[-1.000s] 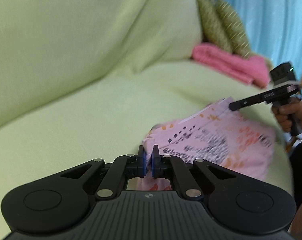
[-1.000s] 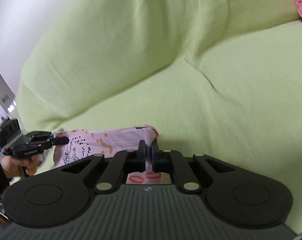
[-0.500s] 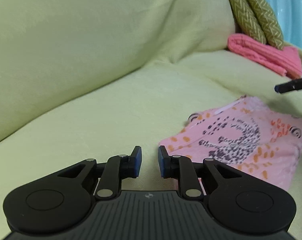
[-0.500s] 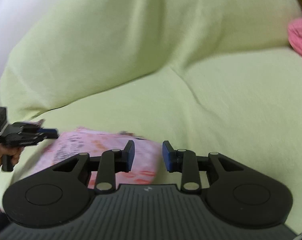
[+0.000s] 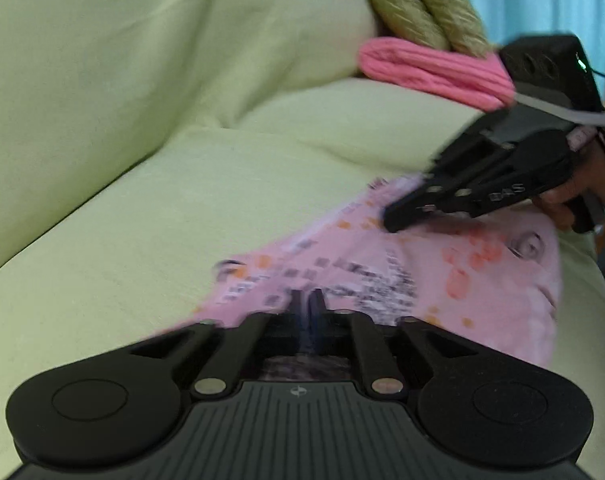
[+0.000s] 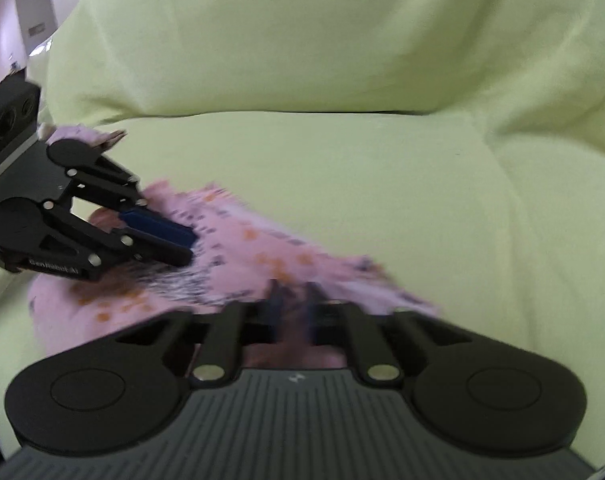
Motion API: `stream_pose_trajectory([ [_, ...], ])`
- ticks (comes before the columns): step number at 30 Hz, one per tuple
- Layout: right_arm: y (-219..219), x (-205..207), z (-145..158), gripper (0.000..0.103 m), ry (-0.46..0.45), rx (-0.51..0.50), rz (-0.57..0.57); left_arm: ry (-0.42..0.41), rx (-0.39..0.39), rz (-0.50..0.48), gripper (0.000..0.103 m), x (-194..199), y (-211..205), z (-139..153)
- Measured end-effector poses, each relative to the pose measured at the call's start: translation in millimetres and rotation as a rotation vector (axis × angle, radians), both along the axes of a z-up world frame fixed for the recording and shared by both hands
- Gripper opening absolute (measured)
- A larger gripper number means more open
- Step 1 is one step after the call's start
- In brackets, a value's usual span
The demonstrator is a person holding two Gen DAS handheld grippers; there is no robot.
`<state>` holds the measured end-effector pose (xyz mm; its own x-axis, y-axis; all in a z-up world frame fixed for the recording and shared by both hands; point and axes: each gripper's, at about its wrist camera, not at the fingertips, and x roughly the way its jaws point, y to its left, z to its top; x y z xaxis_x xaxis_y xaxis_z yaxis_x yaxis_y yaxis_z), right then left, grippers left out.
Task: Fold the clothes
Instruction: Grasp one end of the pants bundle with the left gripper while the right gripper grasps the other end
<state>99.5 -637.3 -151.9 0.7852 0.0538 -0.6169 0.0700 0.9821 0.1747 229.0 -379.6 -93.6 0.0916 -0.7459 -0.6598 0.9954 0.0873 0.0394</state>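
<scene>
A pink patterned garment [image 5: 482, 272] [image 6: 242, 256] lies crumpled on the green sofa seat [image 5: 182, 200] [image 6: 382, 180]. My left gripper [image 5: 307, 300] sits at its near edge, jaws closing to a thin gap with the cloth pinched between the blue pads. In the right wrist view the left gripper [image 6: 182, 246] reaches in from the left over the cloth. My right gripper [image 6: 292, 296] is blurred, with pink cloth at its tips. From the left wrist view the right gripper [image 5: 388, 220] looks shut on the garment's far edge, held by a hand [image 5: 562, 208].
A folded pink pile [image 5: 430, 68] lies at the far end of the seat below two olive cushions [image 5: 422, 0]. A blue curtain [image 5: 542, 0] hangs behind. The sofa back rises behind the seat, and the seat's front edge curves down at right.
Both grippers let go of the garment half a second ago and opened. Now both have moved in onto the cloth again, closer together, and their jaws have closed.
</scene>
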Motion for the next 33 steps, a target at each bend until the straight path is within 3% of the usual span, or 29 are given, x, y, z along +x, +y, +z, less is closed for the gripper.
stream_pose_trajectory([
  [3, -15, -2, 3, 0.000, -0.007, 0.025, -0.010, 0.025, -0.002, 0.012, 0.009, 9, 4, 3],
  [6, -12, -16, 12, 0.002, 0.010, -0.033, -0.060, -0.033, 0.015, 0.039, 0.010, 2, 19, 12],
  [7, -13, -27, 16, 0.018, 0.011, -0.047, -0.090, -0.044, 0.018, 0.053, 0.015, -2, 27, 16],
  [8, -11, -37, 22, 0.028, 0.004, -0.051, -0.108, -0.060, 0.017, 0.059, 0.029, -8, 34, 20],
  [10, -1, -63, 32, 0.028, -0.012, -0.060, -0.104, -0.108, 0.017, 0.034, 0.033, -23, 51, 30],
  [12, 14, -88, 41, 0.028, -0.018, -0.098, -0.078, -0.200, 0.032, -0.016, 0.034, -47, 67, 40],
  [16, 67, -118, 45, 0.027, 0.008, -0.294, 0.049, -0.432, 0.079, -0.180, 0.043, -112, 97, 46],
  [19, 99, -125, 41, 0.028, 0.031, -0.438, 0.129, -0.599, 0.146, -0.296, 0.048, -150, 100, 33],
  [23, 134, -123, 26, 0.032, 0.077, -0.669, 0.231, -0.778, 0.205, -0.363, 0.048, -170, 90, 9],
  [25, 150, -121, 18, 0.036, 0.084, -0.786, 0.281, -0.853, 0.190, -0.365, 0.046, -176, 87, 0],
  [26, 157, -120, 15, 0.042, 0.087, -0.844, 0.305, -0.868, 0.191, -0.356, 0.040, -178, 86, -2],
  [28, 173, -113, 4, 0.044, 0.098, -0.960, 0.373, -0.862, 0.215, -0.346, 0.019, -179, 81, -4],
  [29, 181, -110, -2, 0.044, 0.096, -1.015, 0.401, -0.862, 0.240, -0.350, 0.003, -179, 80, -5],
  [32, 185, -100, -15, 0.034, 0.113, -1.088, 0.418, -0.842, 0.251, -0.337, 0.003, -174, 85, 1],
  [33, 179, -99, -14, 0.010, 0.133, -1.074, 0.401, -0.826, 0.249, -0.328, 0.003, -170, 87, 5],
])
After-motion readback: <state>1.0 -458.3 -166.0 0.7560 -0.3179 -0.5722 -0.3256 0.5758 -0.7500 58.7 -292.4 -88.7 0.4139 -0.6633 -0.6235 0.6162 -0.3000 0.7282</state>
